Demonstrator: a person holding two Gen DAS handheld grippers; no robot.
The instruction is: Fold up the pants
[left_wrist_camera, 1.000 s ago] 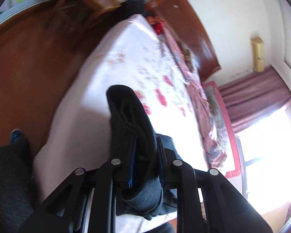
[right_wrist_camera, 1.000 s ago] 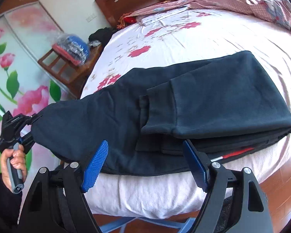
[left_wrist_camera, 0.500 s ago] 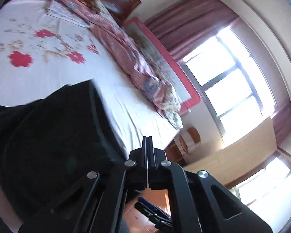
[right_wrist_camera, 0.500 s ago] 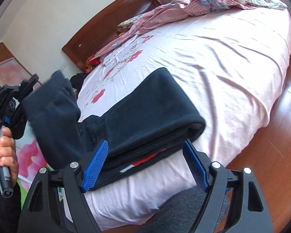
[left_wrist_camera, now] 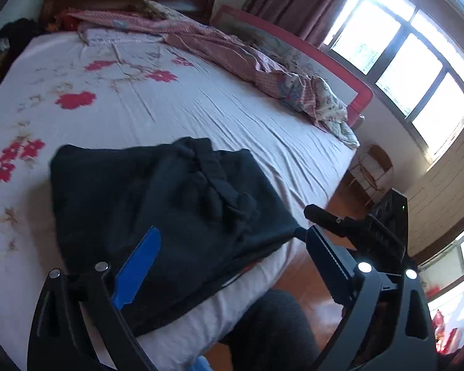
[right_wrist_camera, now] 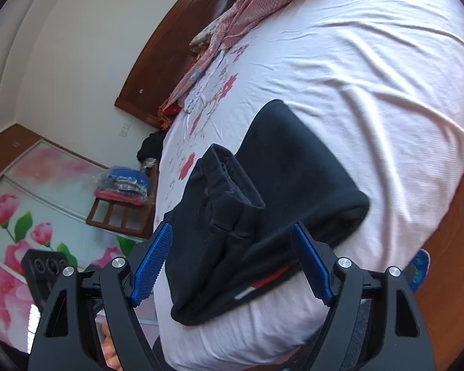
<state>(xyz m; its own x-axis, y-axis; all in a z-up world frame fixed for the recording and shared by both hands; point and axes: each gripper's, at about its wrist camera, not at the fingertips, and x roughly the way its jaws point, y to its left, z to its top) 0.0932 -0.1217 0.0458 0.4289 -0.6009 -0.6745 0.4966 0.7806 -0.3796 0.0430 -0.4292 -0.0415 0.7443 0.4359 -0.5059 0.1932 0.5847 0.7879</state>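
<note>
The dark navy pants (left_wrist_camera: 157, 204) lie folded in a thick bundle near the front edge of the bed (left_wrist_camera: 176, 108), cuffs on top. They also show in the right wrist view (right_wrist_camera: 281, 191), with a red and white label at the lower edge. My left gripper (left_wrist_camera: 229, 262) is open and empty, just above the near edge of the bundle. My right gripper (right_wrist_camera: 232, 266) is open and empty, with its blue pads (right_wrist_camera: 153, 261) either side of the bundle's near edge. The right gripper also shows in the left wrist view (left_wrist_camera: 349, 232), just right of the pants.
A pink checked quilt (left_wrist_camera: 247, 58) lies bunched along the far side of the bed. A wooden headboard (right_wrist_camera: 170, 52) stands at the head. A wooden stool with bagged clothes (right_wrist_camera: 120, 198) stands beside the bed. Wooden floor (right_wrist_camera: 448, 262) lies below the bed edge.
My left gripper carried the pant legs over onto the bundle, let go and opened. The pants now lie folded once more. My right gripper stayed open and swung round toward the bundle.
</note>
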